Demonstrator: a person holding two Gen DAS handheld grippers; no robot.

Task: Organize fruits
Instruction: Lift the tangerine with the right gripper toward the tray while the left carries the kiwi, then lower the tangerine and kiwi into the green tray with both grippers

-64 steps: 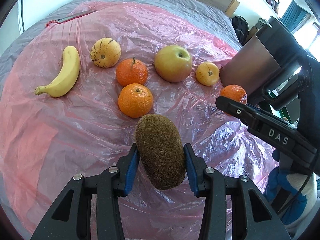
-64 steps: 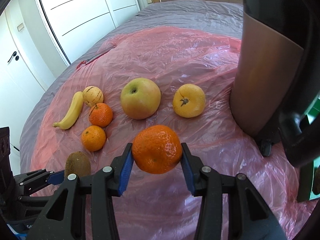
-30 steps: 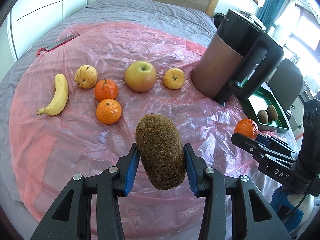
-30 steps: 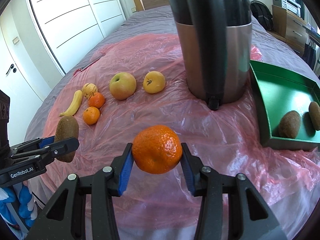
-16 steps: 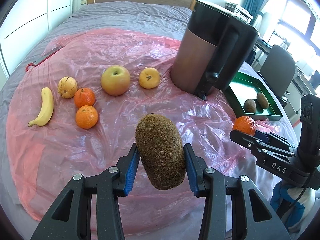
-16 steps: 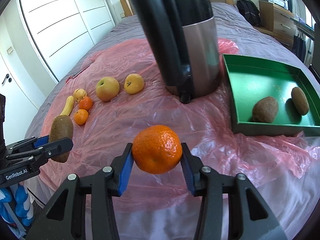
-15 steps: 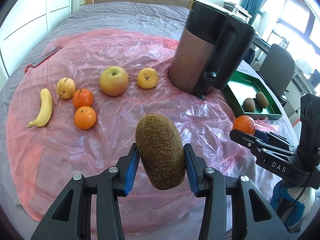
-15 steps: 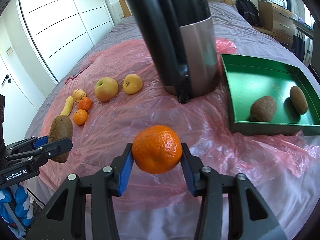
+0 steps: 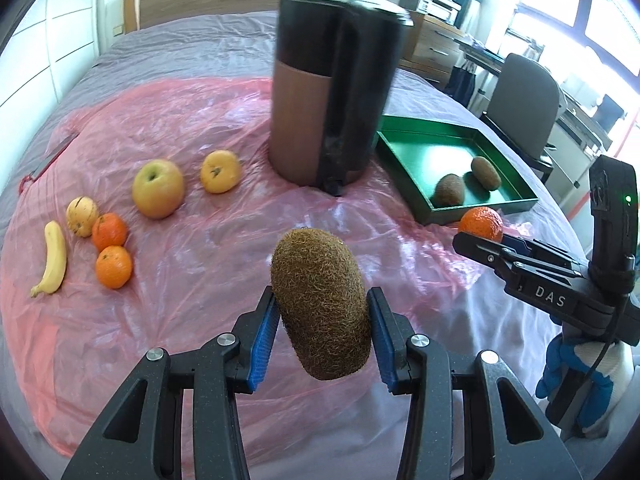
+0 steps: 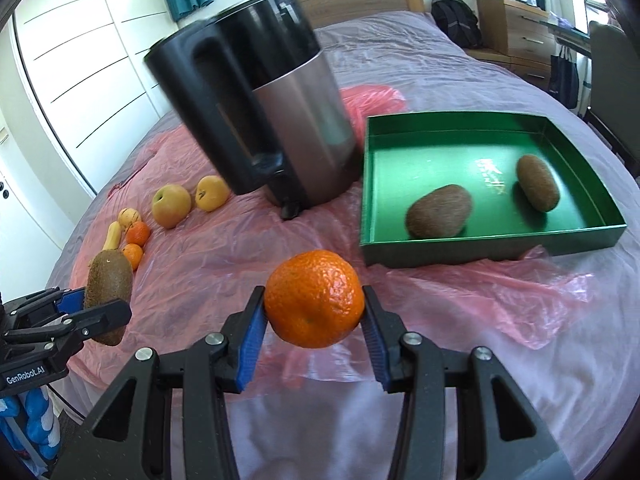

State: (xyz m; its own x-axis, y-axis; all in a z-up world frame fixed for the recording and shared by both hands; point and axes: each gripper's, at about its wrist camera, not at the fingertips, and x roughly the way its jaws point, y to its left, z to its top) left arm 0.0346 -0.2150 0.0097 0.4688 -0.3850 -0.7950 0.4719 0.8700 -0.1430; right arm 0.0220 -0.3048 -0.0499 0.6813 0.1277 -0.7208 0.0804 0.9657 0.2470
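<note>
Both fruits have been carried nearer the tray (image 10: 460, 256): left hand-held gripper (image 9: 322, 340) grips a kiwi (image 9: 320, 304), right hand-held gripper (image 10: 314, 330) an orange (image 10: 314, 298).

Fuzzy brown kiwi (image 9: 322, 306) upright at lower centre; orange mandarin (image 10: 314, 298) lower centre; green tray (image 10: 372, 200) holds two kiwis (image 10: 439, 211).

- Kettle (image 9: 332, 92), black above and metal below, stands upright on the sheet, ahead of the fingers and a little left in the right wrist view.
- Pink plastic sheet (image 9: 224, 240) spreads wrinkled below and ahead of the fingers.
- Grey bedcover (image 10: 400, 52) lies under it, stretching far ahead.
- Office chair (image 9: 524, 108) stands far ahead, to the right.
- White wardrobe doors (image 10: 80, 60) stand far left.
</note>
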